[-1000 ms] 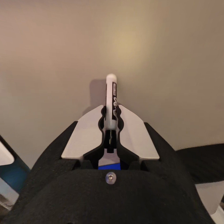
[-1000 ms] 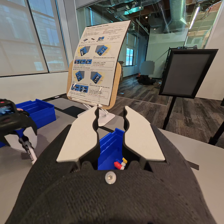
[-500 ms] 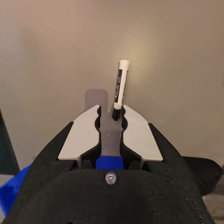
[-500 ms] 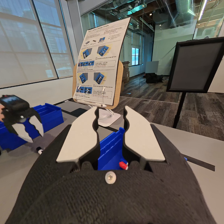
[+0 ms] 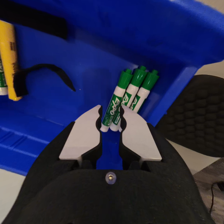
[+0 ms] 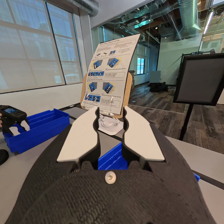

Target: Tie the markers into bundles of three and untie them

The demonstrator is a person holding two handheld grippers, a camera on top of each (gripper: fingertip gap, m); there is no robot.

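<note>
Left gripper (image 5: 110,119): fingers spread, empty, poised over the white tail ends of three green markers (image 5: 130,95) lying side by side in the corner of a blue bin (image 5: 157,36). Risk, as judged: the gap spans roughly two barrels, so closing may pinch two, or push the row against the wall. Beyond lie a loose black strap (image 5: 50,71) and a yellow marker (image 5: 9,59). Right gripper (image 6: 110,121): fingers spread, empty, raised above the tabletop (image 6: 200,161).
</note>
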